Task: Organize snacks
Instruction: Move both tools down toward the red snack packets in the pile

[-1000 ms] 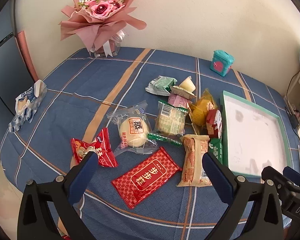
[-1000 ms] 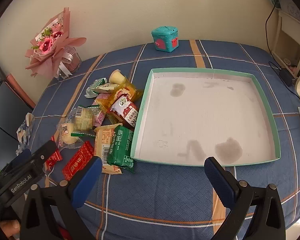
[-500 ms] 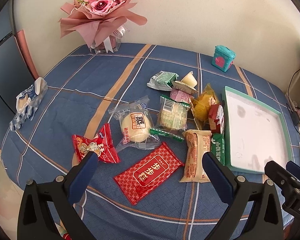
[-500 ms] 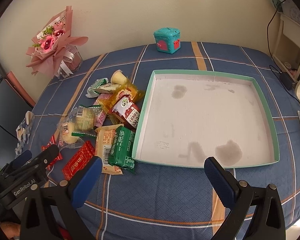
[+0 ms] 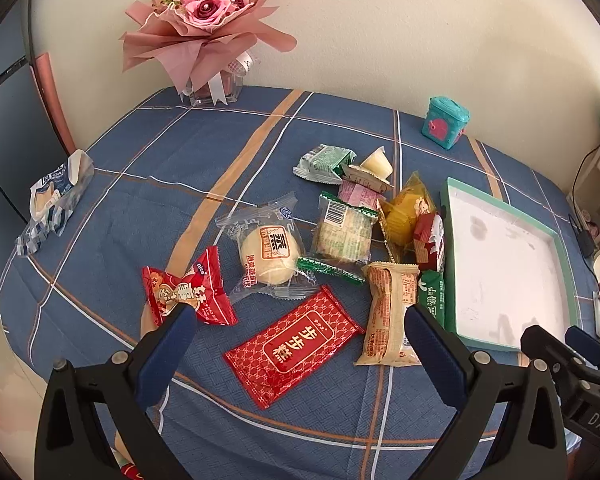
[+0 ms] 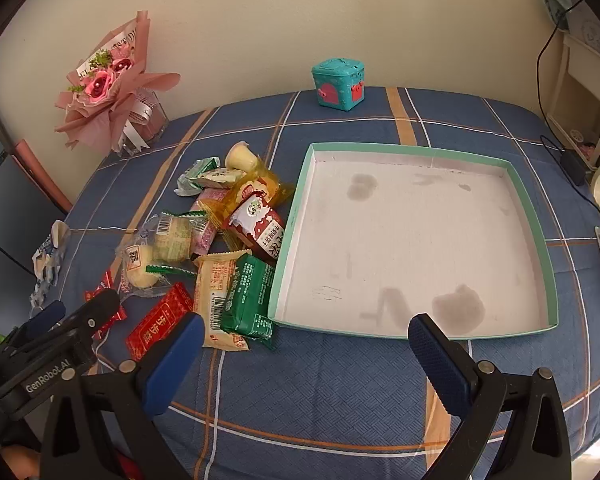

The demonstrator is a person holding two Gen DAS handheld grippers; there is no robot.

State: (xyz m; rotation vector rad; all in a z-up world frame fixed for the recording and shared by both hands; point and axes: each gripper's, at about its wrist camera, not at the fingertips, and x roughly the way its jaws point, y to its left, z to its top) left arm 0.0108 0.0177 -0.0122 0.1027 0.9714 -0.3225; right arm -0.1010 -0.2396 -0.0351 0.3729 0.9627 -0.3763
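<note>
Several wrapped snacks lie in a loose pile on the blue plaid cloth, left of a shallow green-rimmed white tray (image 6: 536, 224) that holds nothing; the tray also shows in the left wrist view (image 5: 449, 264). Nearest my left gripper (image 5: 300, 332) are a flat red packet (image 5: 294, 346), a red candy bag (image 5: 186, 294), a clear-wrapped bun (image 5: 268, 254) and a beige cake bar (image 5: 388, 312). A green packet (image 6: 248, 296) lies against the tray's left rim. My left gripper is open and empty above the red packet. My right gripper (image 6: 304, 340) is open and empty before the tray's front edge.
A pink flower bouquet (image 5: 208, 32) stands at the back left by the wall. A small teal box (image 6: 338, 84) sits behind the tray. A crumpled blue-white wrapper (image 5: 54, 196) lies at the table's left edge. A cream shelf unit (image 6: 584, 92) stands to the right.
My left gripper has moved forward and down toward the snack pile, so the red packet looks larger. My right gripper has shifted slightly forward. Both stay open.
</note>
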